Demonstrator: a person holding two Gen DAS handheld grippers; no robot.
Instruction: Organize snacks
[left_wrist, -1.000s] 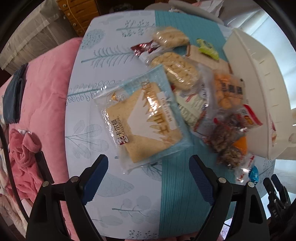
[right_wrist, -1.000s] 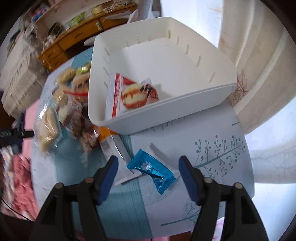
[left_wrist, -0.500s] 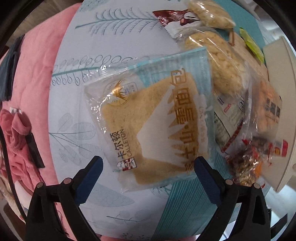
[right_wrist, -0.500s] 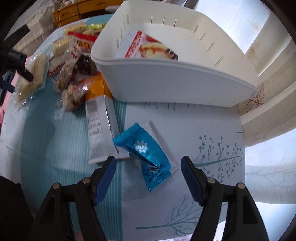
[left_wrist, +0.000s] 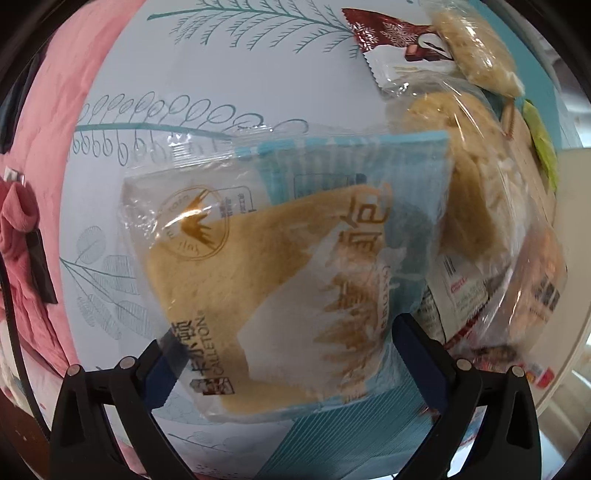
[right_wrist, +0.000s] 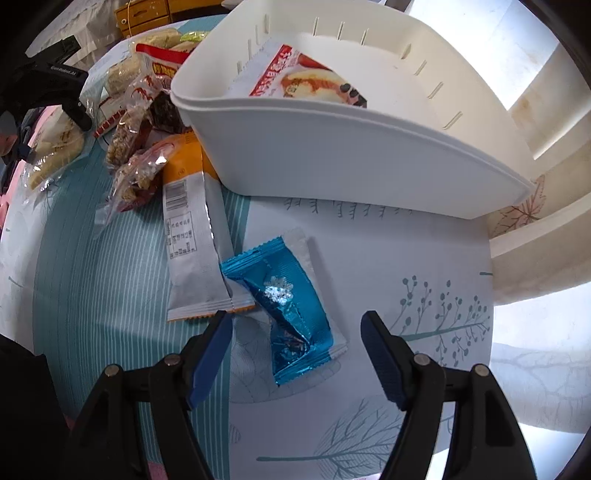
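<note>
Now the left tool (left_wrist: 288, 354) has just been opening and stands spread wide around a bagged cake (left_wrist: 273, 280) lying on the table (left_wrist: 229, 74). Right tool (right_wrist: 295, 350), also spread, straddles a blue wrapper (right_wrist: 291, 306) near the white bin (right_wrist: 351, 155).

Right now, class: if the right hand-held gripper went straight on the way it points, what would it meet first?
Probably the blue foil snack packet, lying between the open right hand-held gripper's fingers on the table.
</note>
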